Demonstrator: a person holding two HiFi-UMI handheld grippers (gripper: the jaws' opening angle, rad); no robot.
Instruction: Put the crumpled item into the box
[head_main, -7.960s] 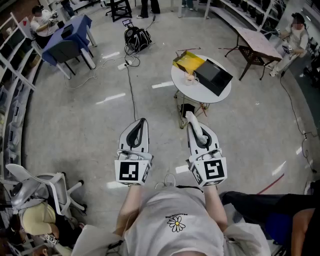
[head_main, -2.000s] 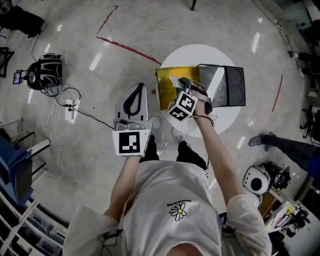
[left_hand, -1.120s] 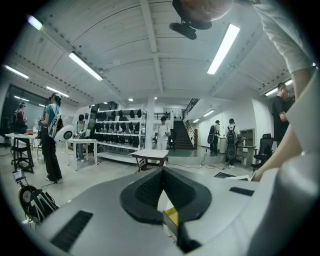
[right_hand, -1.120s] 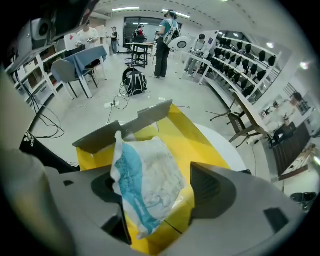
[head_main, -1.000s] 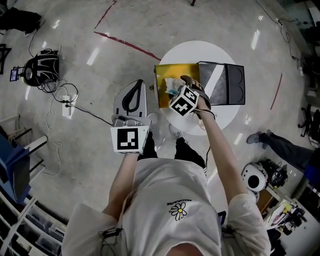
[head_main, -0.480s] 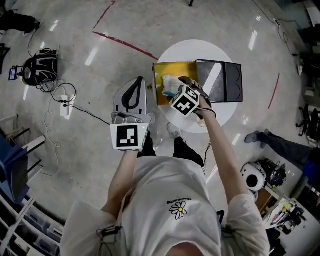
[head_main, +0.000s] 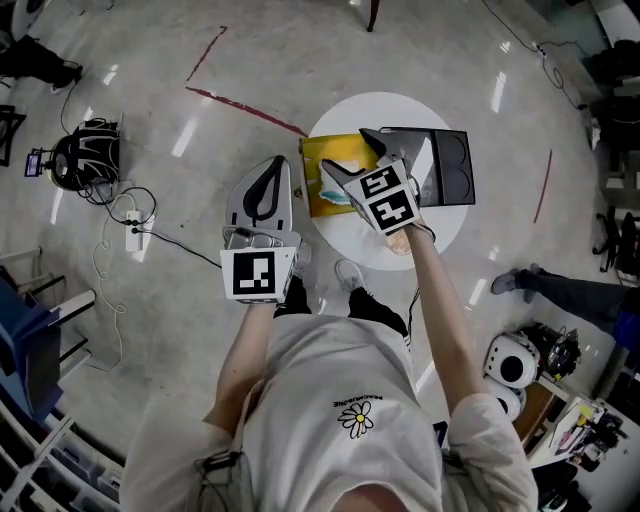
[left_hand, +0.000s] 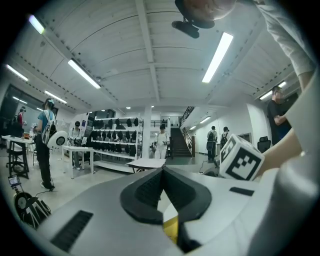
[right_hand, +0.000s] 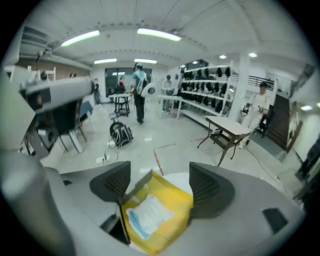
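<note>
A crumpled white and blue item (right_hand: 148, 215) lies inside the yellow box (right_hand: 176, 200) on the round white table (head_main: 400, 238). In the head view only a pale edge of the crumpled item (head_main: 337, 196) shows in the yellow box (head_main: 318, 180). My right gripper (head_main: 347, 150) hovers over the box with its jaws wide apart and nothing between them; seen from its own camera, the right gripper (right_hand: 160, 186) looks straight down into the box. My left gripper (head_main: 280, 165) hangs shut over the floor left of the table, and the left gripper (left_hand: 162, 172) points out across the room.
The box's black lid (head_main: 445, 165) lies open on the table to the right of the box. On the floor at left are a black backpack (head_main: 88, 152) and a power strip with cables (head_main: 135, 226). Red tape lines (head_main: 245, 103) cross the floor. A person's leg (head_main: 560, 288) is at right.
My right gripper, which held the crumpled item over the box earlier, has opened; the item now lies in the yellow box and the gripper has drawn back above it. The left gripper has barely moved.
</note>
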